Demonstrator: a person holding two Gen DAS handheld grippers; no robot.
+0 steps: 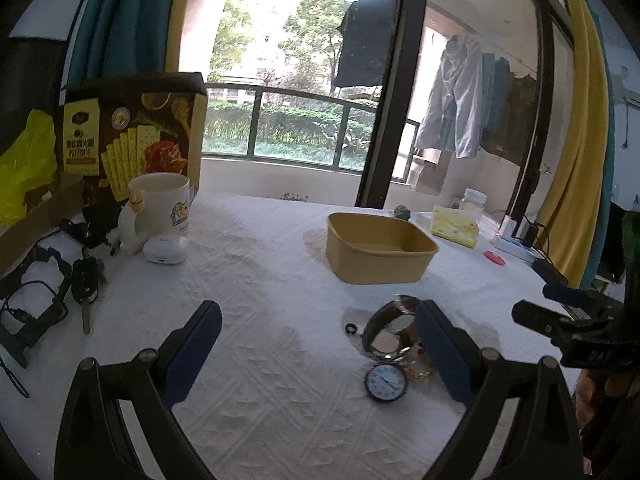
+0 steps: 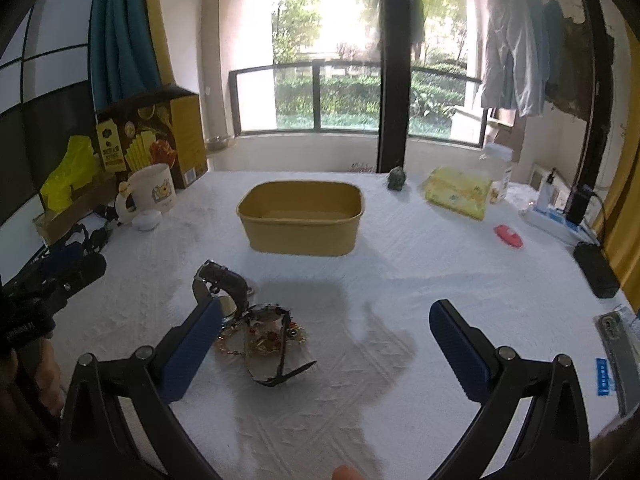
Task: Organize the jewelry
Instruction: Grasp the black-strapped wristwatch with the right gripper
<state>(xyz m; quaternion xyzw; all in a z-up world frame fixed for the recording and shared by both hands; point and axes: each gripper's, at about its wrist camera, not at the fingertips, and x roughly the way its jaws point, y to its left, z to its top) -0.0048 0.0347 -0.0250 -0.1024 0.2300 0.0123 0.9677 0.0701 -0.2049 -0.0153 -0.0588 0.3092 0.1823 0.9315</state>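
Well apart on both sides, nothing clamped. Left gripper (image 1: 318,334) w/ blue-padded black fingers spread wide over white embossed tablecloth (image 1: 256,280); its right pad (image 1: 438,344) just beside jewelry pile at approx 3 o'clock of the gap, contact w/ pile unclear. Pile in left wrist view: dark-strapped wristwatch w/ pale dial (image 1: 390,330) lying curled, small round blue-faced black-rimmed watch (image 1: 386,382) at 6 o'clock of it, tiny black ring (image 1: 351,329) at 9 o'clock, bits of gold-and-red bead chain (image 1: 418,364) partly hidden behind pad.

Right gripper (image 2: 326,330) likewise wide, empty. Its left pad (image 2: 196,344) in front of pile's edge, at 9 o'clock; can't tell if touching. Same pile in right wrist view: dark-strapped wristwatch (image 2: 224,280) at 11 o'clock of gap, gold-and-red bead chain (image 2: 264,338) tangled w/ another dark watch band (image 2: 280,368).

Tan rectangular paper tub (image 2: 300,218) at 12 o'clock beyond pile, well apart from it, looking bare inside. White cartoon-print mug (image 2: 154,188) at 10 o'clock, near brown cracker box (image 2: 160,140). Yellow tissue pack (image 2: 458,192) at 2 o'clock.
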